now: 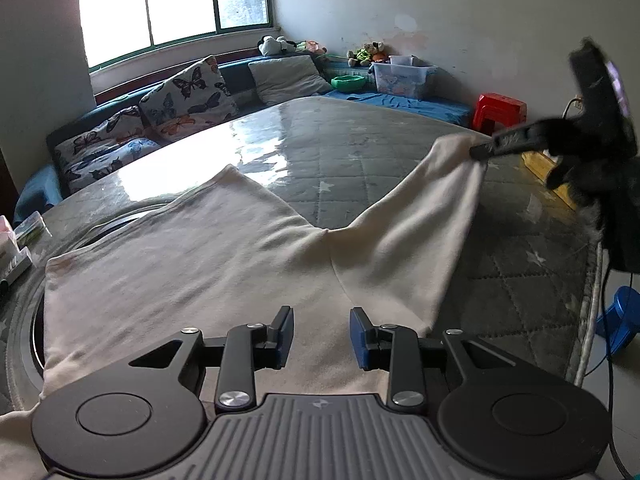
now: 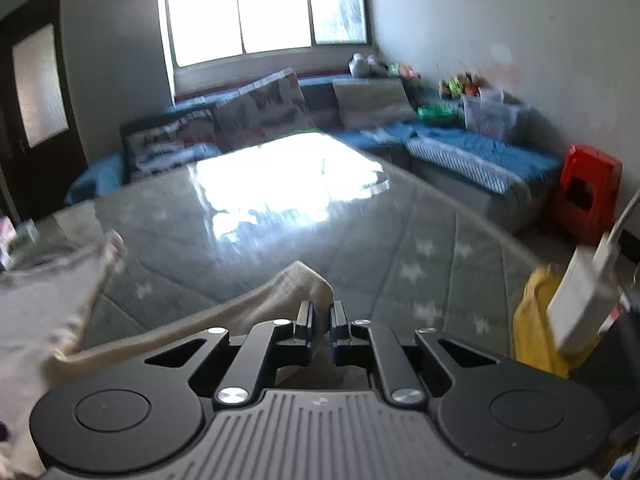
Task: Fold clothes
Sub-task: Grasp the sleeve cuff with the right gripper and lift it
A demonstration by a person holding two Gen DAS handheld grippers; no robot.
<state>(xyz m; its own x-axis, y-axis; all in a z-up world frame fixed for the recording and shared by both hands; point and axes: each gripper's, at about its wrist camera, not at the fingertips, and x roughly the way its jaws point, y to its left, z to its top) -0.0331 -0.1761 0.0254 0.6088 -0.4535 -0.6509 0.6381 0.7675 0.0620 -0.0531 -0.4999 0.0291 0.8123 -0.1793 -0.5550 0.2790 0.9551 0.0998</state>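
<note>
A cream garment (image 1: 208, 264) lies spread on the grey star-quilted table top (image 1: 360, 168). My left gripper (image 1: 322, 338) is open and empty, just above the garment's near part. My right gripper (image 1: 482, 151) shows at the right in the left wrist view, shut on the end of the garment's sleeve (image 1: 432, 196) and holding it raised above the table. In the right wrist view my right gripper (image 2: 321, 318) is shut on the sleeve end (image 2: 300, 284), and the rest of the garment (image 2: 44, 300) lies at the left.
A blue sofa with butterfly cushions (image 1: 188, 96) runs along the far side. A red stool (image 1: 498, 110) stands at the right, a clear storage box (image 1: 402, 76) behind it. A yellow item (image 2: 536, 332) and a white charger (image 2: 576, 296) are at my right. Small boxes (image 1: 16, 248) sit at the table's left edge.
</note>
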